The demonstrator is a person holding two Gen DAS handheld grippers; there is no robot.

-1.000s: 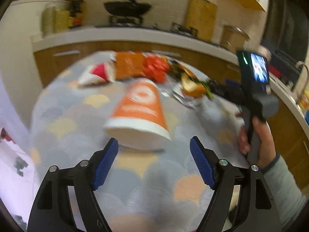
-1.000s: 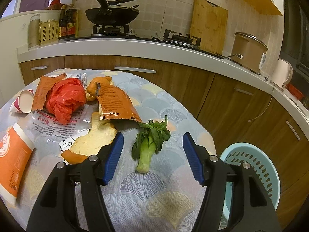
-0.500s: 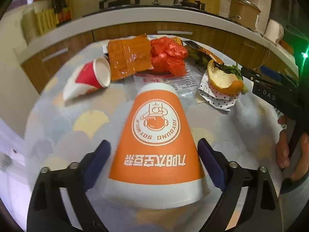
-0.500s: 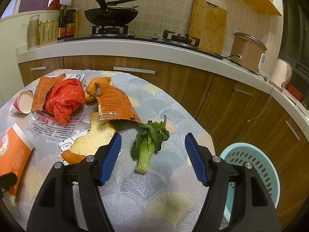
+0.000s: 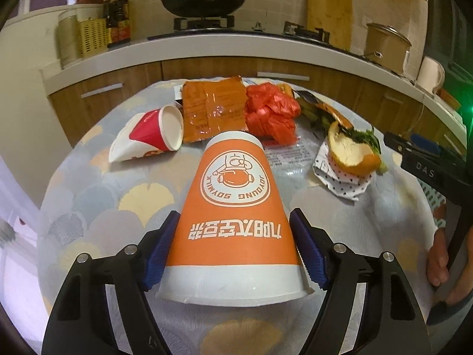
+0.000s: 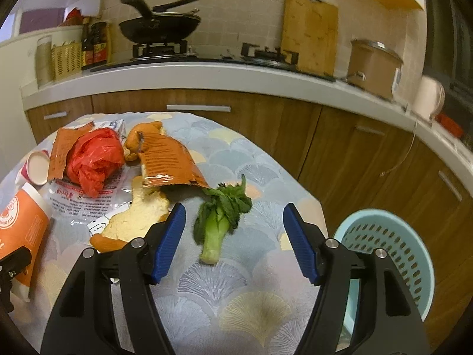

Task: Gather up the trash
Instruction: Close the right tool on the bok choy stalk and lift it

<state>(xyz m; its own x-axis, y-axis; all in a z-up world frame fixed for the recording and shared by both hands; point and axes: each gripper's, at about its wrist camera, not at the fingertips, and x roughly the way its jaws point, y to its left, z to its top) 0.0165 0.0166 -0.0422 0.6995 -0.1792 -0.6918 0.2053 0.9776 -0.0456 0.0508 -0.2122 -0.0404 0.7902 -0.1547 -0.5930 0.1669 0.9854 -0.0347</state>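
Orange paper cup (image 5: 233,213) lying on its side on the worktop (image 5: 97,207), long axis running straight away from the left claw (image 5: 233,251), wide mouth nearest. Jaws closing astride the mouth end, pads near the walls, contact uncertain. Right claw (image 6: 233,242) agape, empty, over the bok choy (image 6: 220,219).

Left hand-held gripper (image 5: 233,244): black frame, blue ribbed pads, silver screws; right identical (image 6: 233,236).

Orange-and-white paper cup (image 5: 233,216) with white logo, red crumpled bag (image 5: 270,115), green leafy vegetable (image 6: 220,216), pale blue perforated basket (image 6: 384,254), tablecloth (image 6: 236,301) seemingly fan-patterned in blue-grey, yellow, orange
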